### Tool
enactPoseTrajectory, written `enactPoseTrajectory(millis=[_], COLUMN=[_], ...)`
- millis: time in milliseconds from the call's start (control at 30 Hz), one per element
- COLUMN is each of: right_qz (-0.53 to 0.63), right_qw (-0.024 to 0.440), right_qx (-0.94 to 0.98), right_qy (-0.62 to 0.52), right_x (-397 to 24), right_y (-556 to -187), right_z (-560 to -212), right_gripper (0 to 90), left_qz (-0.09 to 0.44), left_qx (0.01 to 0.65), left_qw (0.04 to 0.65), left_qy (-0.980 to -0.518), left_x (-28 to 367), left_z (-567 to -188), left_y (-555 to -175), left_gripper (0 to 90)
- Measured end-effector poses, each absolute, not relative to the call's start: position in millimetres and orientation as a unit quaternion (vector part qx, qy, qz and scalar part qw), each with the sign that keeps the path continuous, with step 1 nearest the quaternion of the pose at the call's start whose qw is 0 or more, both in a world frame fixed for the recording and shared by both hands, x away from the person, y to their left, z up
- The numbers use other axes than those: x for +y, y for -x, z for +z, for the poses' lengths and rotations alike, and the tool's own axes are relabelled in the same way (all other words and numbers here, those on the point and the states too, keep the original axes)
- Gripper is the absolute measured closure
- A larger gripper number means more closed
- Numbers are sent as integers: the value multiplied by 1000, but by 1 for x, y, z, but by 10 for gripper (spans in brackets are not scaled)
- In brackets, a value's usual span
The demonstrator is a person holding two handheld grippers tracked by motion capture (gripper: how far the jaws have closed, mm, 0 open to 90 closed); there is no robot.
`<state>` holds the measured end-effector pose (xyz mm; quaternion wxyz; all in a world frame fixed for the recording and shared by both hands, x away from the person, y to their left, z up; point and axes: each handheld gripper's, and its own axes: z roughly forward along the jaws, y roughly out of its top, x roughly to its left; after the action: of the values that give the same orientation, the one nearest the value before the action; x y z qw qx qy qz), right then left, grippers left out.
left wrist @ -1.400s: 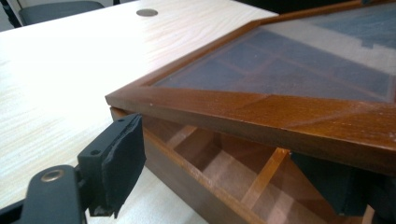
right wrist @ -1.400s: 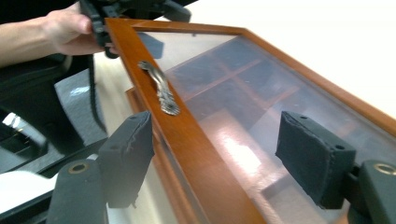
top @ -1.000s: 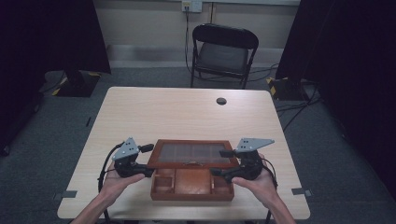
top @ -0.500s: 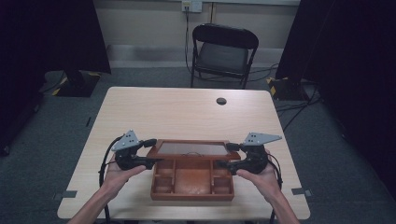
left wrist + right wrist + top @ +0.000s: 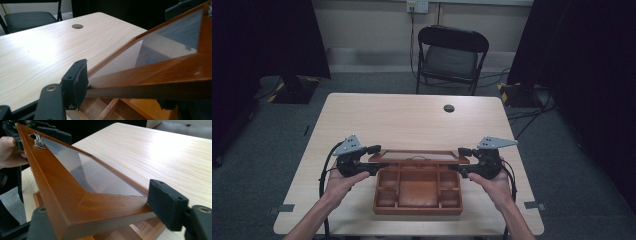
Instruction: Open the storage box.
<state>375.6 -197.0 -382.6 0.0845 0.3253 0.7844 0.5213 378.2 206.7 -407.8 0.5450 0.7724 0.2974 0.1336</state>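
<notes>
Beneath the raised lid (image 5: 418, 156), compartments (image 5: 417, 192) half-hidden

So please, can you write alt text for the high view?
Two hands hold the left gripper and right gripper at the ends of a half-raised glass lid on a wooden box, on a pale table.

Box (image 5: 417, 195): on the bench (image 5: 412, 120), between the left tongs (image 5: 374, 160) and the right tongs (image 5: 458, 160).
Lid (image 5: 418, 156): raised over the box's far edge, one end in each tongs.
Hole (image 5: 449, 108): beyond the right tongs.
Chair (image 5: 451, 55): behind the bench.
</notes>
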Motion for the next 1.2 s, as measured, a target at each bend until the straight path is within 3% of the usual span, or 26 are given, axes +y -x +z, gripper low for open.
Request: enactPoseTrajectory(millis=[533, 1067, 1200], right_qz=[533, 535, 537], right_qw=[87, 82, 79], right_qx=[772, 767, 764], right_qy=[-335, -344, -349], right_x=[-196, -194, -195], right_y=[-390, -405, -409], right_z=[-381, -387, -389], right_gripper=[340, 349, 354], left_qz=[128, 127, 127], left_qx=[319, 323, 324], left_qw=[554, 541, 540], left_qy=[-758, -766, -766], left_x=[211, 207, 205], left_z=[-412, -410, -412], left_y=[-391, -405, -408], left_gripper=[408, 378, 408])
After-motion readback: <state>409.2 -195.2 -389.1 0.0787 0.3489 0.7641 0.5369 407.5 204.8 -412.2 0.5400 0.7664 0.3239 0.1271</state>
